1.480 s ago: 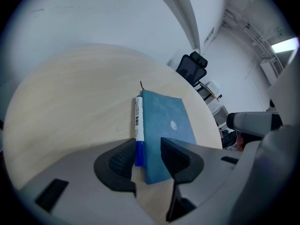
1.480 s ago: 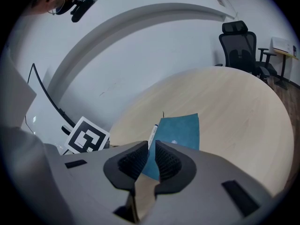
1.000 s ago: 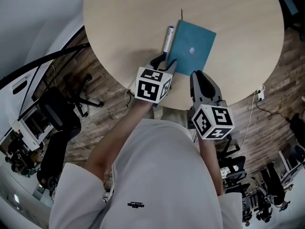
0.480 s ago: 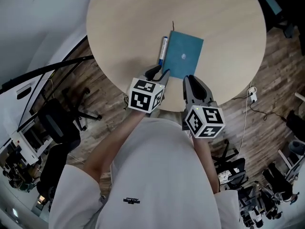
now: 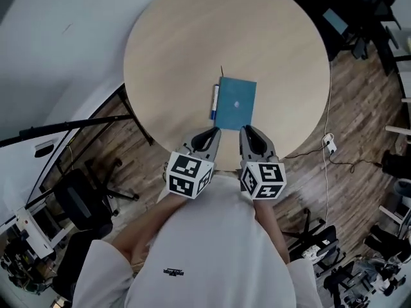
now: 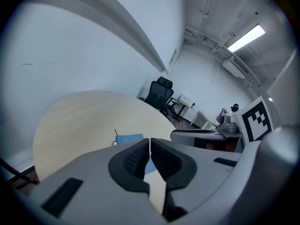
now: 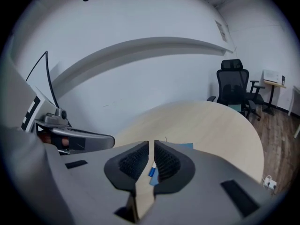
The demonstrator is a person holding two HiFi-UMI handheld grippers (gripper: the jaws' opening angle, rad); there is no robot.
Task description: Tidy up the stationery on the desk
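**What are your grippers doing?**
My left gripper (image 6: 149,146) is clenched, its ribbed jaws pressed together with nothing between them. My right gripper (image 7: 151,154) is closed to a thin slit and is just as empty. Both hover side by side over the near edge of the round pale wooden table (image 5: 186,37), close to my body.

**Where is the stationery?**
Just beyond the gripper tips, a square teal notebook (image 5: 236,103) lies flat on the table, toward its near side. A slim white pen with a blue near end (image 5: 214,102) lies just beside the notebook's left edge, parallel to it. I cannot tell whether the two touch.

**How far along is the tidying?**
I judge it done, or very nearly so. The pen and notebook sit lined up together and nothing else is on the tabletop. At most a small straightening is left.

**How does the notebook look?**
It is closed, with a plain matte cover and a small pale mark at its centre. A thin dark strand (image 5: 221,70) pokes out past its far left corner.
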